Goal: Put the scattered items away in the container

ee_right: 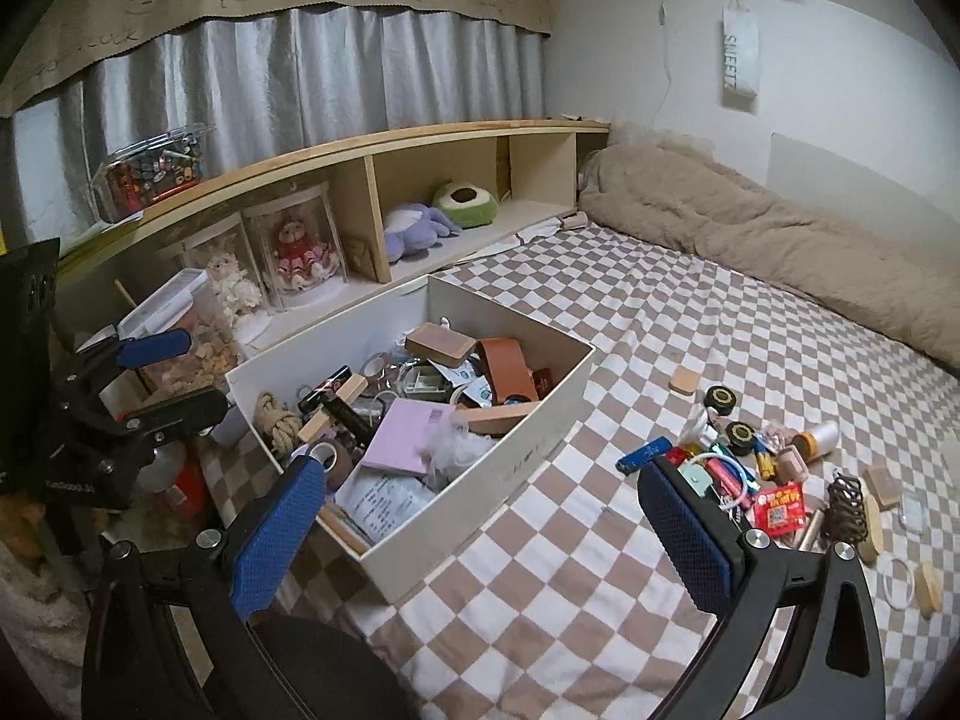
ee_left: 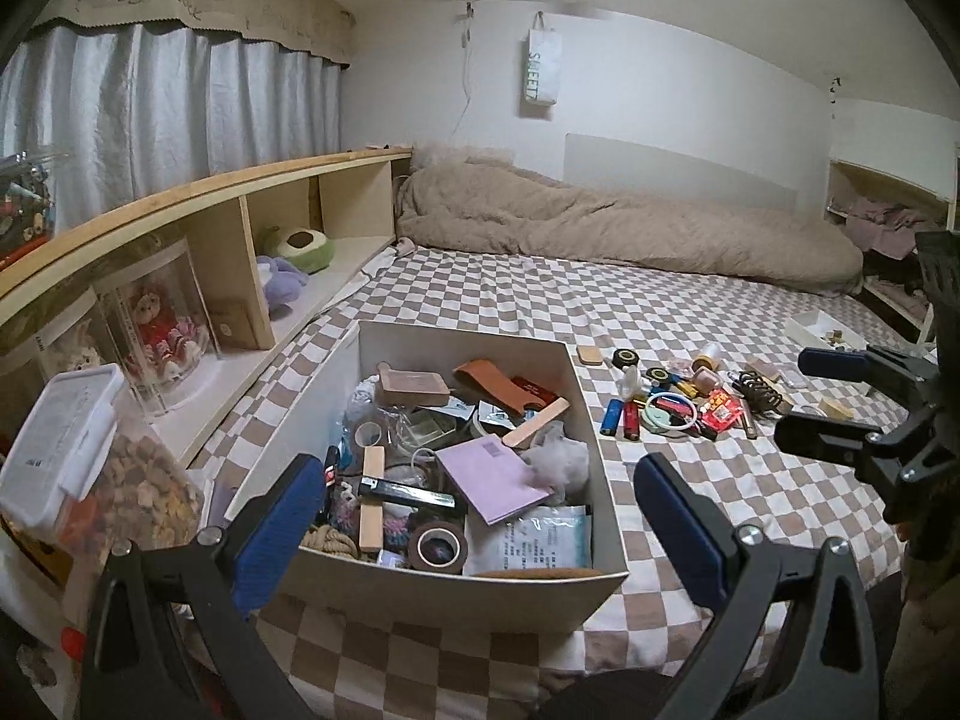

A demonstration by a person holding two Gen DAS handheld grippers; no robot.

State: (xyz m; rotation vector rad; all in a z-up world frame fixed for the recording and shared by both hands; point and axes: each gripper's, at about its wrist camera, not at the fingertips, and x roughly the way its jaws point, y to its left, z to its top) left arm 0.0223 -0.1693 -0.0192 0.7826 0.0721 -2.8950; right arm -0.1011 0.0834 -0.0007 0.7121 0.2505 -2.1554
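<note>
Checkered bedding carries, from left to right, the half-filled white box (ee_left: 456, 594) under the empty, wide-open left gripper (ee_left: 480, 516), then scattered lighters (ee_left: 621, 417) near the wide-open, empty right gripper (ee_right: 480, 516), likely reaching next.
</note>
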